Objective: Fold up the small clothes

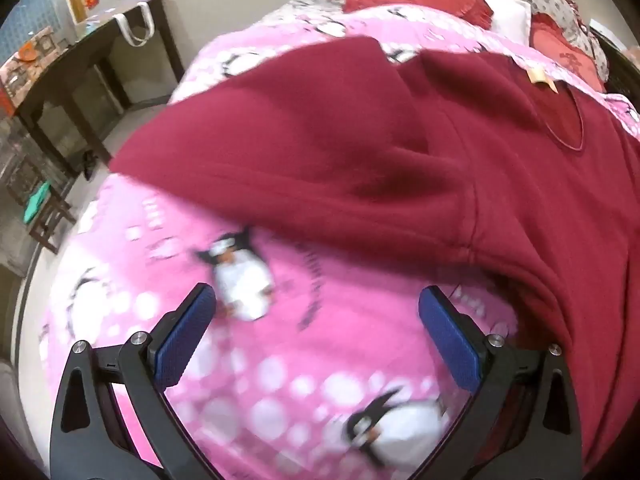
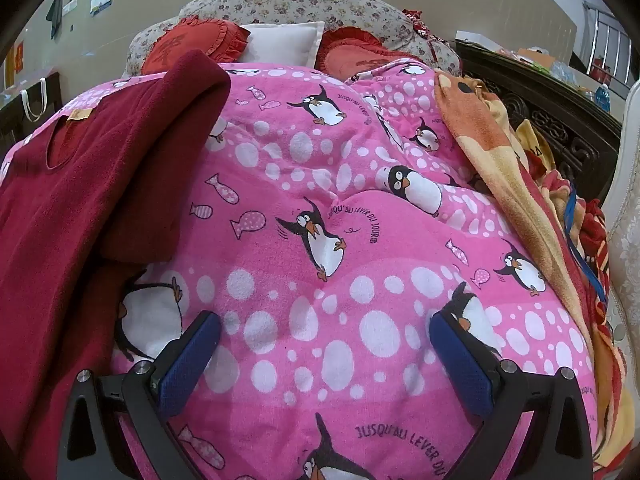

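Now | fleecy maroon top (image 1: 400, 152) spread on plush pink blanket (image 2: 320, 240) | both jaws wide, empty

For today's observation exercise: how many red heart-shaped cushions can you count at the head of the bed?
2. One red heart cushion lies left of the white pillow; the other heart cushion lies right of it, partly covered by the pink penguin blanket. More could be hidden behind.

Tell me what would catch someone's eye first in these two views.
The bright pink penguin blanket covering the bed, then the dark red top spread on its left side with one sleeve folded inward. Red heart cushions and a white pillow sit at the floral headboard, and both tongs, left and right, hang open over bare blanket.
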`<state>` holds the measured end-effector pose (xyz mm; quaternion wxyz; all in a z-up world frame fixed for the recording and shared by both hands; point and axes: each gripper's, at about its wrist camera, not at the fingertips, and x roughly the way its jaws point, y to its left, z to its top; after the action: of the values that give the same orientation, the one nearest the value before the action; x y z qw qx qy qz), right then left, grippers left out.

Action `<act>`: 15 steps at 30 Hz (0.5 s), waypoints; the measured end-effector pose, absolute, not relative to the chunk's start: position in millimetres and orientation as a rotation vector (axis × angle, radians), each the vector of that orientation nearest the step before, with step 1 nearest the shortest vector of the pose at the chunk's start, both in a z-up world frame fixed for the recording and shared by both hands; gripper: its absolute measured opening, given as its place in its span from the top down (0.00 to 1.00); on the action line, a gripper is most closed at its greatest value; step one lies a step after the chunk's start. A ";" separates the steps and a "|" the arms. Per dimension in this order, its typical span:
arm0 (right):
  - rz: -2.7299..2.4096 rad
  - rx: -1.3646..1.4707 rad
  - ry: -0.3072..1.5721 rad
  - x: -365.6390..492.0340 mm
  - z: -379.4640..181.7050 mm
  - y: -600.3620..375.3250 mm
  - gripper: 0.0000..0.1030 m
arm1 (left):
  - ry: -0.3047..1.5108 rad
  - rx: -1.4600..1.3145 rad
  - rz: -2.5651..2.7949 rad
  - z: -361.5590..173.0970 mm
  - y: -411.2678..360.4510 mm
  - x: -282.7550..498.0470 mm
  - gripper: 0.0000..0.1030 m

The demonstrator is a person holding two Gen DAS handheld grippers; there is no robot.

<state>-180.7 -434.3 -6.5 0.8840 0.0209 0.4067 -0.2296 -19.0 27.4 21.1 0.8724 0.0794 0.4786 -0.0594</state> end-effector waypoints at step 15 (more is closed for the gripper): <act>-0.480 0.040 0.848 -180.2 -7.1 -433.1 0.00 | 0.871 0.194 -0.216 142.6 20.7 -84.5 0.01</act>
<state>-180.2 -433.1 -7.1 0.8834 0.0192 0.4076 -0.2304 -84.5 20.7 142.6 0.8965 0.0935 0.4203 -0.1044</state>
